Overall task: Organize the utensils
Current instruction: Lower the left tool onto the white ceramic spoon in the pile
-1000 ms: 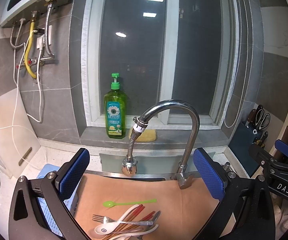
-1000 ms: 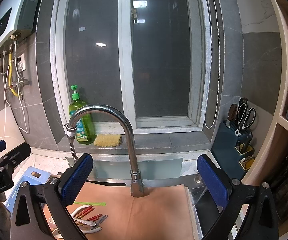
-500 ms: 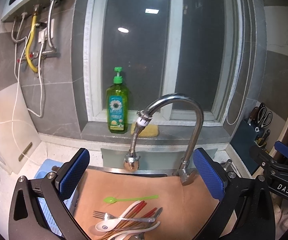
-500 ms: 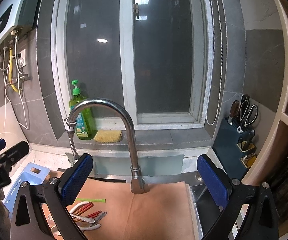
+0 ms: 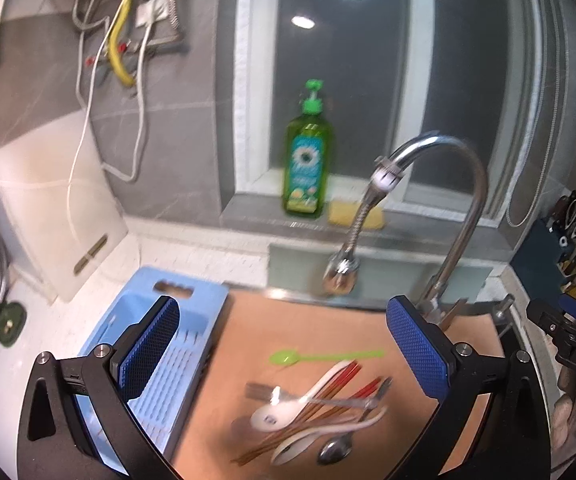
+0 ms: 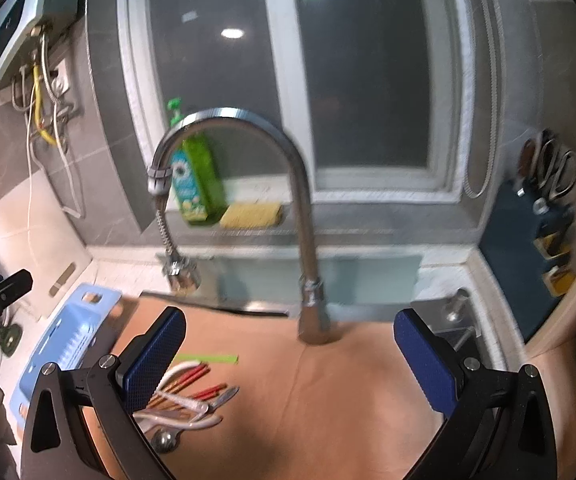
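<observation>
- Two tools in my feeds, each spread wide with nothing between its blue pads: my left tool (image 5: pixel 282 356) hangs above the utensil pile, my right tool (image 6: pixel 290 360) above the bare tan mat further right.
- Nearest to me, the utensils (image 5: pixel 316 412) lie in a loose heap on the tan mat (image 5: pixel 244 360): a metal fork (image 5: pixel 264 392), white spoons (image 5: pixel 284 412), a metal spoon (image 5: pixel 334 450) and red-tipped chopsticks (image 5: pixel 352 376), crossing and touching one another.
- Just past the heap, a green plastic spoon (image 5: pixel 320 357) lies on its own, bowl to the left, near the pile; I cannot tell whether it touches it.
- Left of the mat, a light blue slotted tray (image 5: pixel 192 332) sits on the white surface (image 5: pixel 176 256), its right edge beside the mat; my left tool's left finger overlaps it in view.
- Behind the mat, the chrome faucet (image 6: pixel 304 216) rises from its base at the mat's far edge, arches left, and its flexible spout hangs down.
- Further back on the window ledge, a green soap bottle (image 5: pixel 306 164) stands upright with a yellow sponge (image 6: pixel 254 214) just beside it on the right.
- Far right, a dark blue holder (image 6: pixel 528 248) with scissors and knife handles stands against the wall.
- Upper left on the wall, a water heater (image 6: pixel 24 28) with pipes and cords below it.
- Both feeds are somewhat blurred.
</observation>
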The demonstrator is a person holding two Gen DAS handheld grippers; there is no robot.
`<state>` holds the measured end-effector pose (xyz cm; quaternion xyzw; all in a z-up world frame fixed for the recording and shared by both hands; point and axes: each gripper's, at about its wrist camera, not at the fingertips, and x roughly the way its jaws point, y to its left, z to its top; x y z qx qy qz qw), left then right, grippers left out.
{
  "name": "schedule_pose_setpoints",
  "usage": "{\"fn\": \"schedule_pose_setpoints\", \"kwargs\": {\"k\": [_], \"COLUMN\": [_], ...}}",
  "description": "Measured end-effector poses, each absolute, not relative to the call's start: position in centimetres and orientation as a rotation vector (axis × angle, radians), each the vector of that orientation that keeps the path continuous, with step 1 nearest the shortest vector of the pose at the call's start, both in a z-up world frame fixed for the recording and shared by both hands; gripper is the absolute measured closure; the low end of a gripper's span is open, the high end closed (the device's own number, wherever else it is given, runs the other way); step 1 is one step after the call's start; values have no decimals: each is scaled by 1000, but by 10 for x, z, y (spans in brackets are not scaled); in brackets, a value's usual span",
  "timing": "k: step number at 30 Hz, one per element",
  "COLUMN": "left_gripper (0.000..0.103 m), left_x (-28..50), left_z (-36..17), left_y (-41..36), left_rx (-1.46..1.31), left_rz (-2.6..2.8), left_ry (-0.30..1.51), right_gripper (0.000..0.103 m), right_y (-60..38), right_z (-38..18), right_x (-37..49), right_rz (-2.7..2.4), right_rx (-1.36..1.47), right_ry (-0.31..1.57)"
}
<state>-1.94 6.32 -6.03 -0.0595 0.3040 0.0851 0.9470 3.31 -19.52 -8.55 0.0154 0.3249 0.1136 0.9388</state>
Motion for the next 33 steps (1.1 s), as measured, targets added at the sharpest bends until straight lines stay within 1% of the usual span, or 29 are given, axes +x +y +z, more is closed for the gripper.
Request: {"fn": "schedule_pose_setpoints", "kwargs": {"k": [2,8,10,11,12,14,16,17,18,19,20,21,22,25,26,28,30,33], "left_gripper": [0,6,9,12,17,22,29,36,41,43,46,52,54,60,65,66,66,66], "left_x": [-23,-41,-47,-49,-52,-56,-61,-62,-64,-65,-65,-65,-64,-60,-58,-55,-52,-49], "left_z": [-69,-97,-107,-112,-119,-131,-143,-149,-155,-161,-166,-171,-175,-188,-192,-199,-203,-205], "left_y": [70,85,89,91,93,94,93,93,93,92,91,88,86,78,77,76,71,61], "left_rx": [-131,-155,-172,-181,-189,-200,-213,-218,-219,-220,-222,-218,-208,-170,-168,-171,-127,-13], "left_rz": [190,220,225,226,228,225,207,198,192,181,168,150,139,84,66,4,-34,-55], "left_ry": [639,706,733,748,767,801,835,853,872,889,904,924,938,977,989,1009,1027,1022], "right_gripper": [1,1,1,1,2,8,16,17,22,26,27,31,36,44,45,51,54,55], "right_y": [-188,-171,-167,-167,-166,-164,-161,-159,-158,-156,-155,-154,-152,-150,-149,-148,-147,-145], "right_z": [-96,-122,-131,-136,-140,-151,-161,-166,-173,-179,-187,-193,-203,-223,-231,-244,-257,-270], "right_x": [37,45,49,49,51,54,57,58,60,61,62,63,65,69,70,72,73,74], "right_rz": [284,396,426,438,449,465,474,478,482,487,490,490,492,489,484,477,467,455], "right_rx": [20,4,4,8,13,20,25,31,39,51,72,91,122,197,229,289,356,422], "right_ry": [700,792,826,842,862,906,948,968,991,1016,1045,1072,1114,1197,1225,1273,1322,1356]}}
